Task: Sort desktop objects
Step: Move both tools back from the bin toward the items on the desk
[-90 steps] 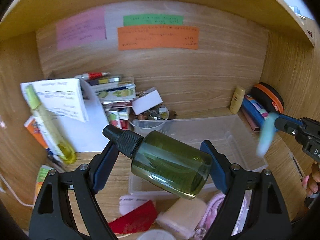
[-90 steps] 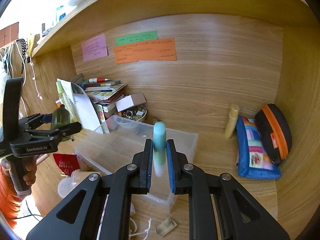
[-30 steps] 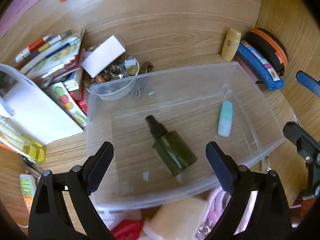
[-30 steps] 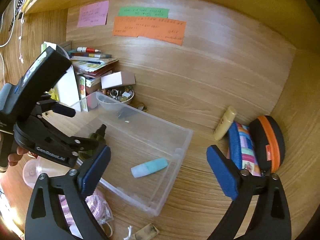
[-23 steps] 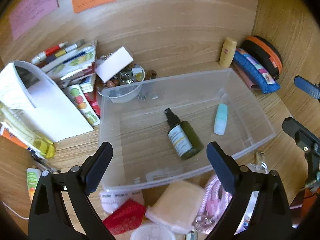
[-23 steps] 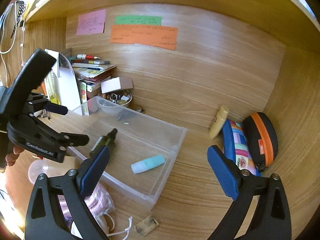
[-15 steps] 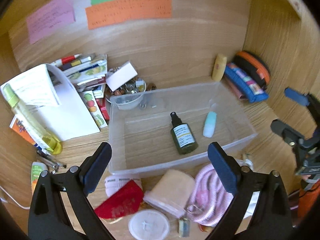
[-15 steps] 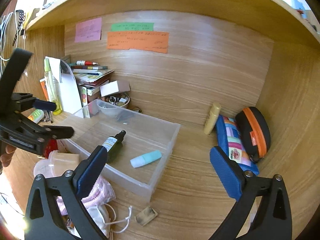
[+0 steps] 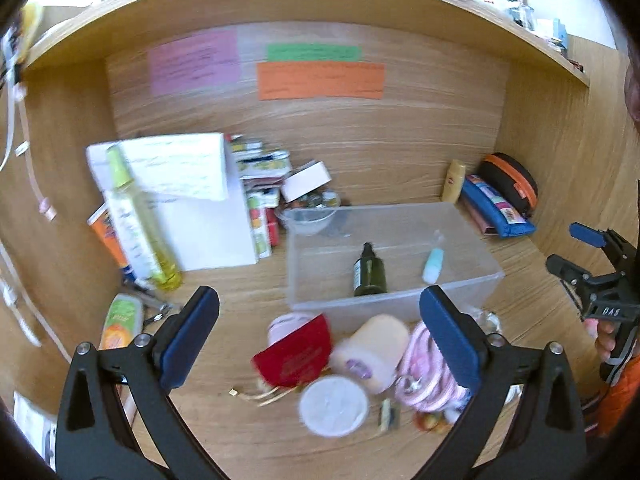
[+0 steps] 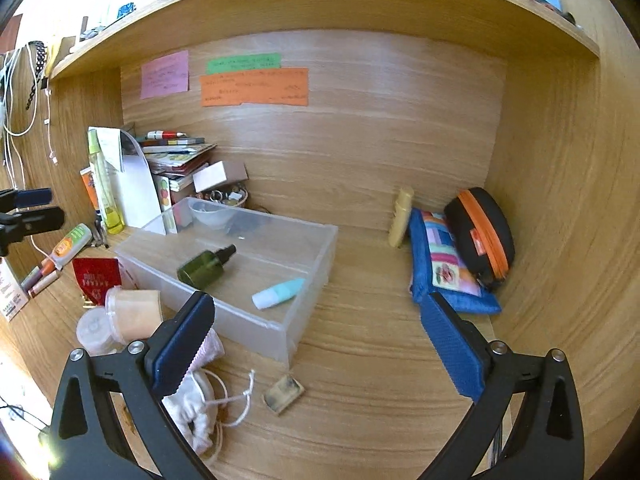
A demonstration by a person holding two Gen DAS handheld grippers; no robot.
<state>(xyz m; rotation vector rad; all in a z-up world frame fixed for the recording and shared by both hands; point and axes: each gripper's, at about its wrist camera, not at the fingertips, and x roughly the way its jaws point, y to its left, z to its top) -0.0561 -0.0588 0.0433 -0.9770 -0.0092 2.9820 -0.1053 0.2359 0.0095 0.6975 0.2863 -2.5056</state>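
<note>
Holding both grippers, left gripper and right gripper, spread wide, you are leaving two bottles in the box; more things are waiting on the bench.

A wooden desk alcove stood under a shelf; pink, green and orange notes hung on its back panel.

Both wrist views look down from nearby, sharing the clear bin.
</note>
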